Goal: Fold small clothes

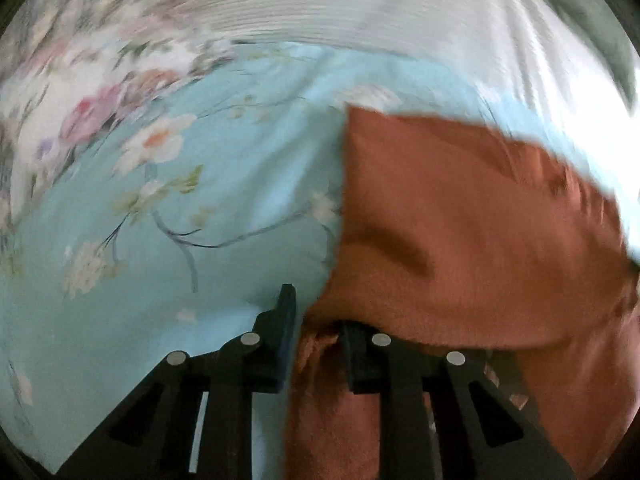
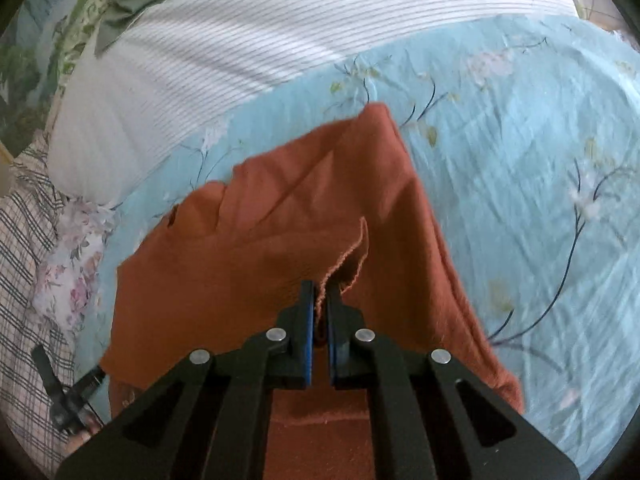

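Note:
A small rust-orange garment (image 1: 472,216) hangs partly lifted over a light blue floral bedsheet (image 1: 224,184). My left gripper (image 1: 316,312) is shut on the garment's edge; the cloth bunches between the fingers and drapes over the right one. In the right wrist view the same garment (image 2: 288,216) spreads ahead, lifted into a peak. My right gripper (image 2: 320,292) is shut on a frayed edge of it, with cloth pinched between the blue pads. The other gripper's tip (image 2: 68,396) shows at the lower left, at the garment's corner.
A white striped pillow (image 2: 224,48) lies at the far side of the bedsheet (image 2: 520,152). A plaid cloth (image 2: 24,272) and a pink floral fabric (image 2: 76,264) lie at the left. Green patterned bedding (image 2: 48,40) is at the far left.

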